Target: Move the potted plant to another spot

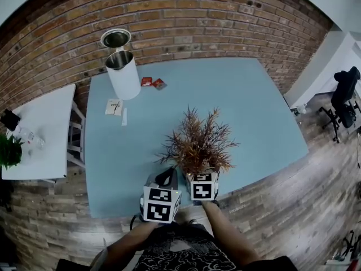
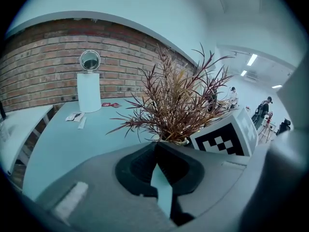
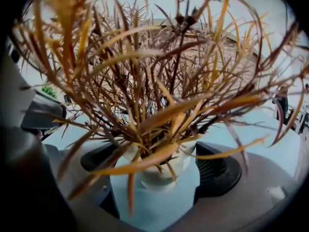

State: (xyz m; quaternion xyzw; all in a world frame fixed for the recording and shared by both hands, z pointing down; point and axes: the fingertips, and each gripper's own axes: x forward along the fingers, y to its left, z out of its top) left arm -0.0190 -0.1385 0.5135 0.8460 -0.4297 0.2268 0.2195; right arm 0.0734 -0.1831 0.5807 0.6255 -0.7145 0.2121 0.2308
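Items seen at the table, far left to far right.

1. White side table [image 1: 42, 123], with a green plant [image 1: 8, 150] at its left end.
2. Blue table [image 1: 259, 112], set against the brick wall [image 1: 186, 16].
3. Tall white bin [image 1: 123, 75] at the back left of the blue table. A round lid [image 1: 115, 38] is raised behind it.
4. Small card [image 1: 114, 106] in front of the bin, and two small red packets [image 1: 153, 82] just to the bin's right.
5. Left gripper [image 1: 166, 178] [image 2: 155, 146], at the near edge of the blue table, just left of the plant. The jaw tips meet and there is nothing in them.
6. Potted plant [image 1: 197, 143]: dry reddish-brown leaves in a small white pot [image 3: 159, 175]. It stands upright on the blue table, near the front edge.
7. Right gripper [image 1: 202, 174] [image 3: 157, 163], at the plant's base. The jaws are spread wide, one on each side of the pot. Leaves cover the left side, so contact is not clear.
8. Black office chair [image 1: 344, 97], on the floor far right.
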